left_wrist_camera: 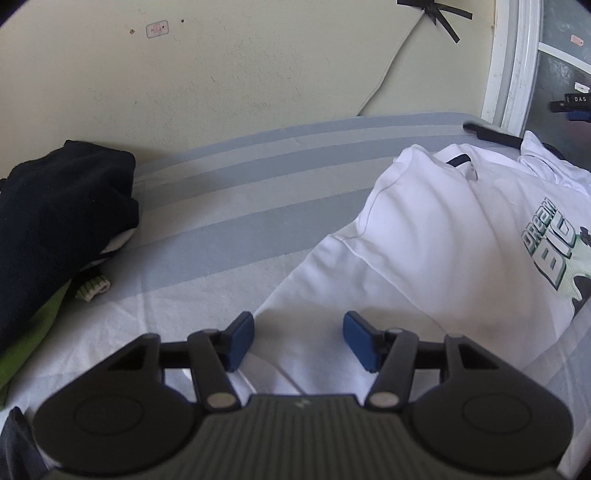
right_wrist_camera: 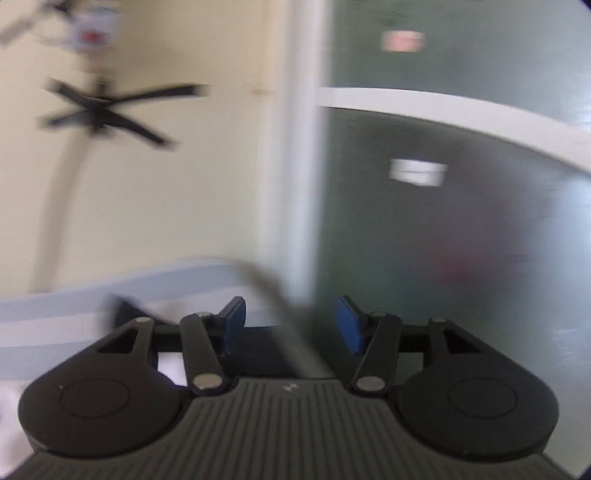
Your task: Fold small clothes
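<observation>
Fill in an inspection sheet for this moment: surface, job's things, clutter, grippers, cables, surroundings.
Surface: striped blue-grey bedsheet, wrinkled.
Job's things: white printed shirt spread at right; dark clothes pile at left, green garment beneath.
Clutter: small striped scrap beside the pile.
Grippers: left gripper open over the shirt's sleeve; right gripper open, view blurred.
Cables: white cable taped to the wall.
Surroundings: cream wall, white door frame.

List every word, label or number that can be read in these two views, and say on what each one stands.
"DREAM BIG": green and black print on the white cotton shirt, left wrist view.
"DAS": white letters on a small black label at the right edge, cut off.
Pink stamped sticker on the cream wall: too small to read.
Right wrist view: pale signs on the grey-green door are too blurred to read.
</observation>
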A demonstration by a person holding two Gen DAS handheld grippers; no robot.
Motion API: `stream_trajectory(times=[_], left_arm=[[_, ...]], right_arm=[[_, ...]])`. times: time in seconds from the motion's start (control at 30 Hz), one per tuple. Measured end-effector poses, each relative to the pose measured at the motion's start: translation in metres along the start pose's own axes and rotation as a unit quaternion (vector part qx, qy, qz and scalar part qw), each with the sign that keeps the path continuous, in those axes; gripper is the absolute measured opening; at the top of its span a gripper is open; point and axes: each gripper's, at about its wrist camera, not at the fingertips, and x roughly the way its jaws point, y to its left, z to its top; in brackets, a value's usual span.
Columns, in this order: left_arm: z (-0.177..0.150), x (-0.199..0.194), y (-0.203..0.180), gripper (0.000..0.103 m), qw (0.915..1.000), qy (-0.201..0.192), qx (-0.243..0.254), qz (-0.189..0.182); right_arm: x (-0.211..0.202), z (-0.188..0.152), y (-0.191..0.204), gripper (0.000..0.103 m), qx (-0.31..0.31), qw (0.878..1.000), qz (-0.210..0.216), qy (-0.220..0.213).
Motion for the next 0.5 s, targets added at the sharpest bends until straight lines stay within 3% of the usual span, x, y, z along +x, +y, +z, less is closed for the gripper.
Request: stream_trajectory(times=[0.03, 0.07, 0.1, 0.17, 0.23, 0.27, 0.3, 0.33, 0.37, 0.4, 0.5], left_arm=[[0.0, 0.002, 0.0, 0.05, 1.0, 0.0, -0.005, -0.002], [0.001, 0.003, 0.0, 0.042, 0.9999, -0.002, -0.01, -0.005], [0.001, 0.003, 0.0, 0.03, 0.9998, -0.005, -0.014, -0.008], [0.002, 0.001, -0.001, 0.009, 0.9998, -0.009, -0.018, -0.005], [0.001, -0.003, -0.002, 0.005, 0.9997, -0.013, -0.02, 0.002], [0.0, -0.006, -0.002, 0.005, 0.9996, -0.017, -0.022, 0.007], [-0.001, -0.01, -0.004, 0.005, 0.9993, -0.022, -0.023, 0.018], [-0.002, -0.016, -0.004, 0.005, 0.9988, -0.03, -0.022, 0.033], [-0.001, -0.024, -0.004, 0.005, 0.9978, -0.042, -0.02, 0.047], [0.0, -0.036, -0.002, 0.005, 0.9964, -0.06, -0.023, 0.054], [0.011, -0.076, 0.007, 0.005, 0.9908, -0.116, -0.046, 0.051]], right_arm=[[-0.002, -0.002, 0.014, 0.065, -0.016, 0.998, 0.06, 0.016], [-0.004, -0.006, 0.038, 0.073, -0.048, 0.989, 0.136, 0.039], [-0.005, -0.013, 0.061, 0.082, -0.077, 0.978, 0.185, 0.055], [0.005, -0.025, 0.104, 0.087, -0.129, 0.962, 0.227, 0.081], [0.018, -0.043, 0.132, 0.087, -0.17, 0.952, 0.226, 0.12], [0.034, -0.049, 0.138, 0.08, -0.172, 0.946, 0.229, 0.151], [0.047, -0.056, 0.142, 0.065, -0.158, 0.94, 0.242, 0.182], [0.044, -0.058, 0.14, 0.036, -0.154, 0.944, 0.247, 0.153], [0.042, -0.057, 0.142, 0.008, -0.159, 0.94, 0.261, 0.154], [0.033, -0.052, 0.14, 0.006, -0.143, 0.944, 0.259, 0.147], [-0.012, -0.023, 0.118, 0.006, -0.127, 0.956, 0.259, 0.051]])
